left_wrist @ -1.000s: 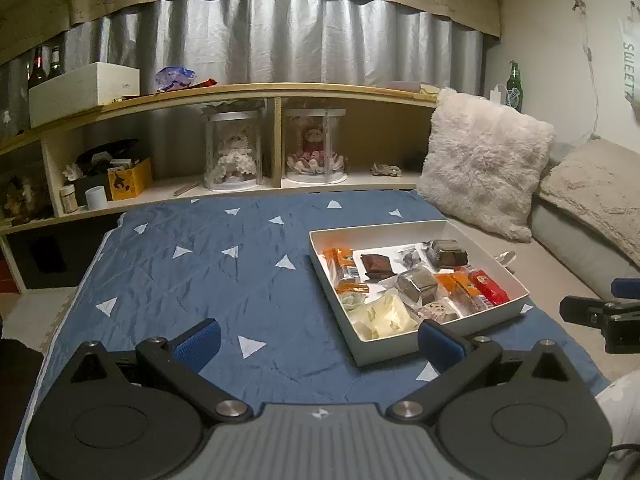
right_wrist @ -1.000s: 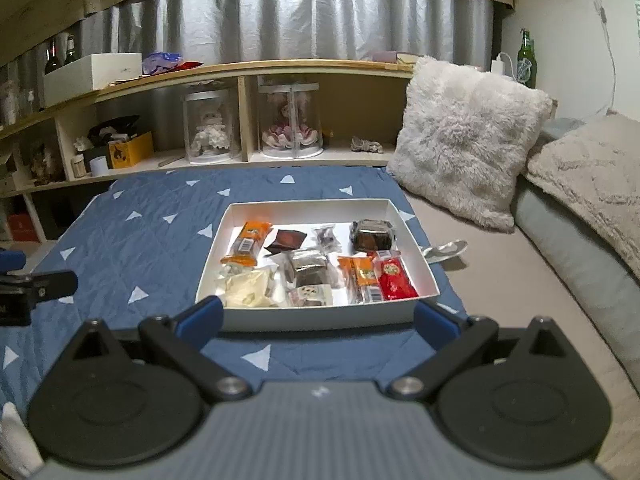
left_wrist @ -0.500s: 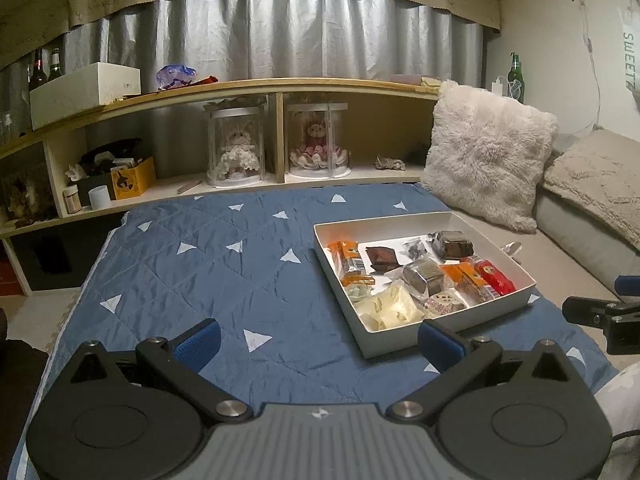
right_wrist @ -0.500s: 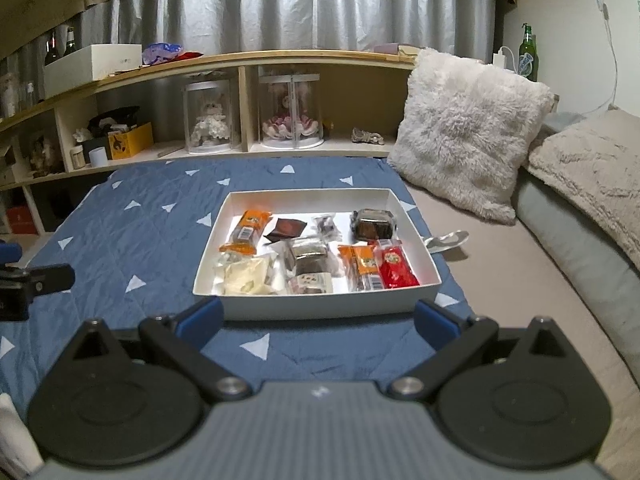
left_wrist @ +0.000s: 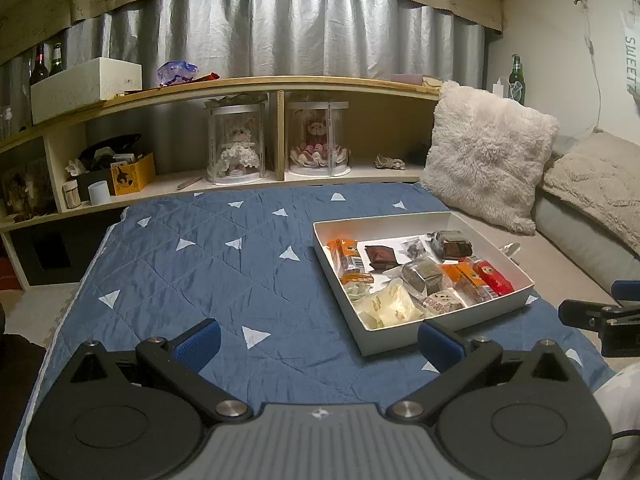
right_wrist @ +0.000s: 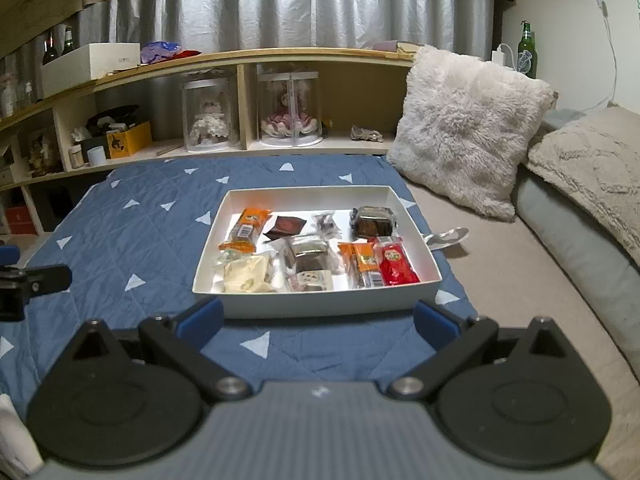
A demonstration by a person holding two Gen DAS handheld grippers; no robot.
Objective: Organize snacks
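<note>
— Silver curtains (right_wrist: pixel 280 8) hang behind a long wooden shelf (right_wrist: pixel 248 58) at the far edge of the bed; what covers the bed?

— A blue quilt with white triangles (right_wrist: pixel 152 220), reaching to the bed's right side, where a fluffy pale cushion (right_wrist: pixel 464 128) leans and a knitted beige one (right_wrist: pixel 592 168) lies past it.

— And the snacks?

— All in a shallow white box (right_wrist: pixel 316 302) that sits on the quilt near its right edge, front wall toward the right wrist camera.

— What lies inside?

— Along the box's far side: an orange bar (right_wrist: pixel 248 228) at the left, a dark brown sachet (right_wrist: pixel 286 226), a small clear packet (right_wrist: pixel 326 220), and a dark cake in clear wrap (right_wrist: pixel 374 222) at the far right corner. Along the near side: a cream-coloured bag (right_wrist: pixel 246 274) in the left corner, a silvery wrapped cake (right_wrist: pixel 308 254) with a small printed packet (right_wrist: pixel 312 280) in front of it, an orange bar (right_wrist: pixel 362 262), and a red packet (right_wrist: pixel 396 266) at the right.

— The grippers?

— The right gripper (right_wrist: pixel 316 322) hovers just short of the box's front wall, blue pads spread wide, holding nothing. The left gripper (left_wrist: pixel 318 340) hangs over the quilt beside the box's near left corner, equally wide apart and empty.
</note>
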